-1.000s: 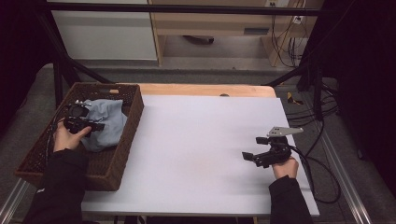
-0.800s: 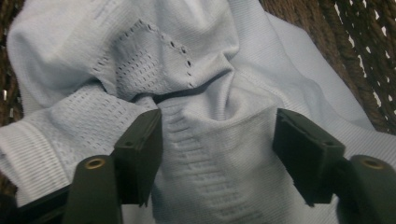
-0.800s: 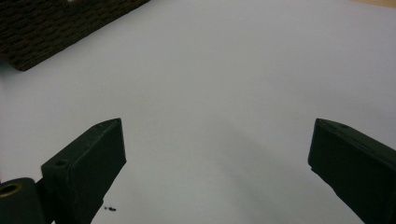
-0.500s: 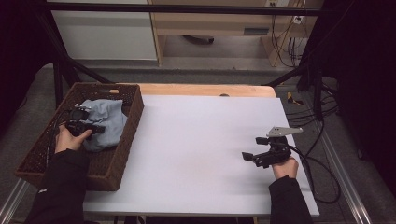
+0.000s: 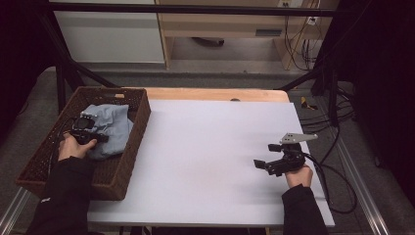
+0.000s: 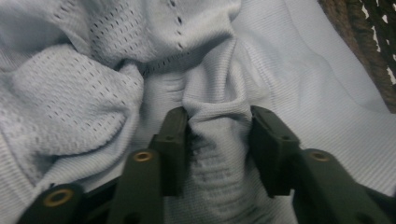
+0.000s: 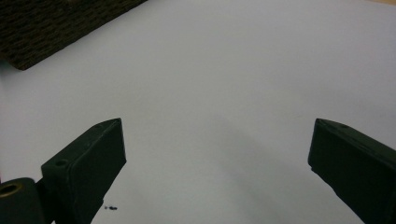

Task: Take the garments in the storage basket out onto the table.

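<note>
A crumpled light blue knit cloth lies in the far part of a dark wicker basket at the table's left. My left gripper is down in the basket, and in the left gripper view its jaws pinch a raised fold of the cloth between them. My right gripper hovers low over the white table at the right, held by a hand. Its jaws are spread wide open with bare white surface between them.
The basket's woven wall lies just beyond the cloth, and its corner is far off in the right gripper view. A wooden strip runs along the table's far edge. Cables trail off the right side.
My left hand has drawn its gripper slightly nearer the person inside the basket, and the cloth has shifted a little with it. The right gripper has stayed put.
</note>
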